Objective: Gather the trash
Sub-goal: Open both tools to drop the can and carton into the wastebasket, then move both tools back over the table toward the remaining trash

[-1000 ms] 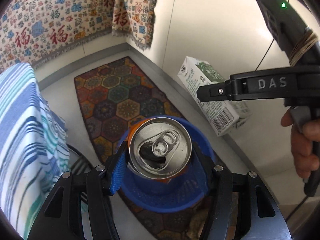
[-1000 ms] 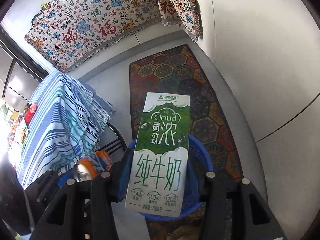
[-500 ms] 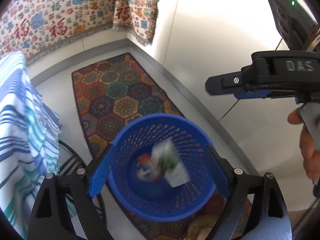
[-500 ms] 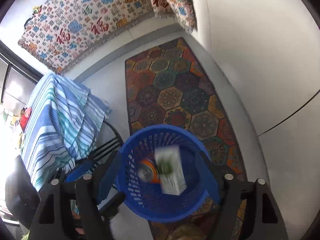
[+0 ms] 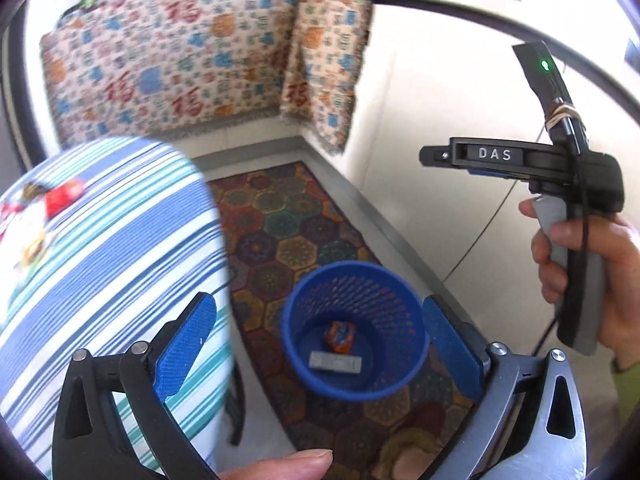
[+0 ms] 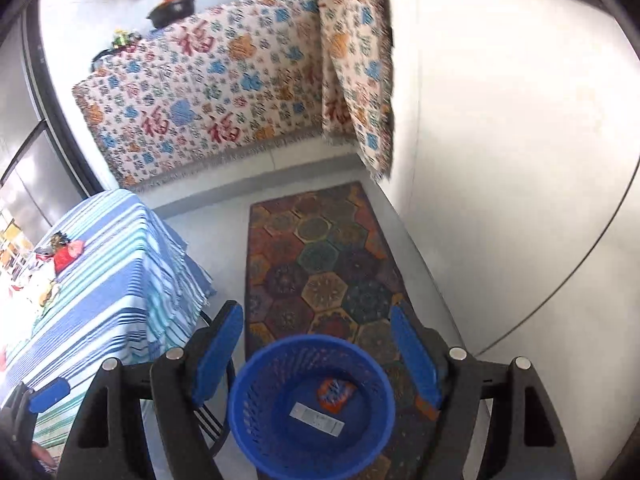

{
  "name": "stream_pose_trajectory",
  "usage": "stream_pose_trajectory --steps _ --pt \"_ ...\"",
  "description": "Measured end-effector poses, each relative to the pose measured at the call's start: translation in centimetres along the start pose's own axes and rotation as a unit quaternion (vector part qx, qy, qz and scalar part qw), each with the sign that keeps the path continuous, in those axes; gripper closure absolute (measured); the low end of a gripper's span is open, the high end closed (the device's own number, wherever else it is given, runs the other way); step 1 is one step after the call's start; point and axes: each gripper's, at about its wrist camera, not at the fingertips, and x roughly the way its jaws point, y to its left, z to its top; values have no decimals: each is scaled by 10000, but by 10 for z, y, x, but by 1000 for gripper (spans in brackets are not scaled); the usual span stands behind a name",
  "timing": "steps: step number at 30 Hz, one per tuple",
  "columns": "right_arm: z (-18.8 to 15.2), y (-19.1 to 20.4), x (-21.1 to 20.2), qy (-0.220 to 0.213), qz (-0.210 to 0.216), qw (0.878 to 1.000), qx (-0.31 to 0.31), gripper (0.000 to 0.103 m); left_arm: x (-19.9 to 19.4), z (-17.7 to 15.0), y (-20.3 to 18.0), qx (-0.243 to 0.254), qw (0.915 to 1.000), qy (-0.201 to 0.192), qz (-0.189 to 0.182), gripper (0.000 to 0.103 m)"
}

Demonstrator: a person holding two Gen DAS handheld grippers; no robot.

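Note:
A blue mesh waste basket (image 5: 354,276) stands on the patterned rug; it also shows in the right wrist view (image 6: 244,412). Inside it lie an orange can (image 5: 340,335) and a milk carton (image 5: 335,361), seen again in the right wrist view as the can (image 6: 335,393) and the carton (image 6: 317,419). My left gripper (image 5: 320,344) is open and empty, high above the basket. My right gripper (image 6: 318,354) is open and empty above the basket; its body (image 5: 520,160) shows at the right of the left wrist view.
A table with a blue striped cloth (image 5: 100,264) stands left of the basket, with small red items (image 6: 68,256) on it. A hexagon-pattern rug (image 6: 320,256) runs along a white wall (image 6: 500,160). A patterned cloth (image 6: 224,92) covers a counter at the back.
Both grippers opened and dropped the can and the carton into the basket. Both then rose and pulled back, so the basket looks smaller and the table top has come into view.

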Motion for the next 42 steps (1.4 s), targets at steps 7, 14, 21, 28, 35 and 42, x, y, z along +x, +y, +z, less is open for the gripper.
stream_pose_trajectory --steps 7,14,21,28,35,42 --pt "-5 85 -18 -248 634 9955 -665 25 -47 -32 82 -506 9939 -59 981 0" --pt "-37 198 -21 8 1731 9727 -1545 25 -58 -70 177 -1058 9741 317 1971 1" --pt "-79 287 7 521 1901 9511 -2379 25 -60 -87 231 -1383 9630 496 2261 1" --pt "-88 321 24 567 1784 9453 -2670 25 -65 -94 256 -1565 9615 523 2197 0" --pt "-93 332 33 628 1661 9442 -2774 25 -64 -91 260 -1586 9612 635 2167 0" --pt "-92 332 33 613 1660 9447 -2760 24 -76 -98 263 -1312 9697 701 1937 1"
